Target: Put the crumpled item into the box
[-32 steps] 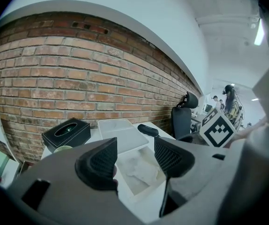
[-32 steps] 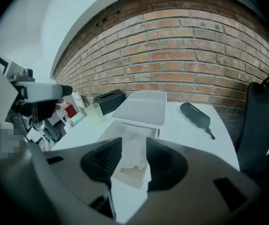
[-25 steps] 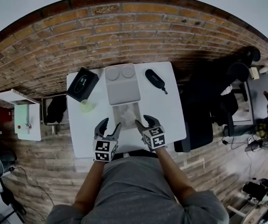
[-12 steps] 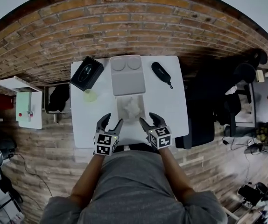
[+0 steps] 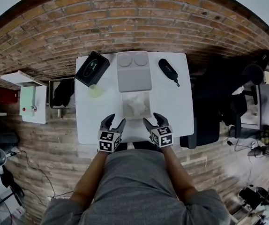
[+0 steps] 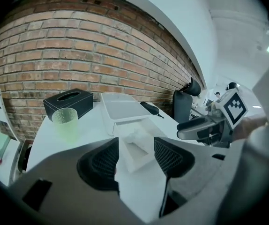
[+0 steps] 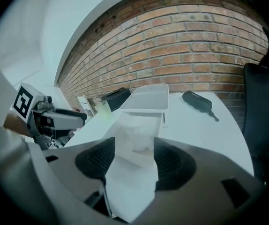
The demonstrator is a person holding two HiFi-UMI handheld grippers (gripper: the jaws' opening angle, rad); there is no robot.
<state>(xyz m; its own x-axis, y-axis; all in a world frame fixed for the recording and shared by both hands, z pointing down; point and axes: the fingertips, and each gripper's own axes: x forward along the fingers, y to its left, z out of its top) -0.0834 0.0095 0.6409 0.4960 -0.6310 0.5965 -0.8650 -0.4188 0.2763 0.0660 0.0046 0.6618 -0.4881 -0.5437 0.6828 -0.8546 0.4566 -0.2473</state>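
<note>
A white crumpled item [image 5: 136,104] lies inside the open white box [image 5: 125,108] in the middle of the table. My left gripper [image 5: 113,124] and right gripper [image 5: 154,122] hang side by side near the table's front edge, just short of the box. Both stand open with nothing between their pads. The right one's jaws have just been opening. In the left gripper view the box [image 6: 146,157] with the crumpled item [image 6: 137,136] lies just beyond the jaws. The right gripper view looks along the box [image 7: 135,165] and the item [image 7: 137,137] in it.
The box's grey lid [image 5: 133,71] lies behind it, toward the brick wall. A black tissue box [image 5: 92,68] and a green cup [image 5: 95,91] stand at the back left. A black case [image 5: 168,71] lies back right. A black chair [image 7: 261,107] stands to the right of the table.
Both grippers have drawn back from the box's sides toward the table's front edge and sunk a little. The crumpled item stays in the box.
</note>
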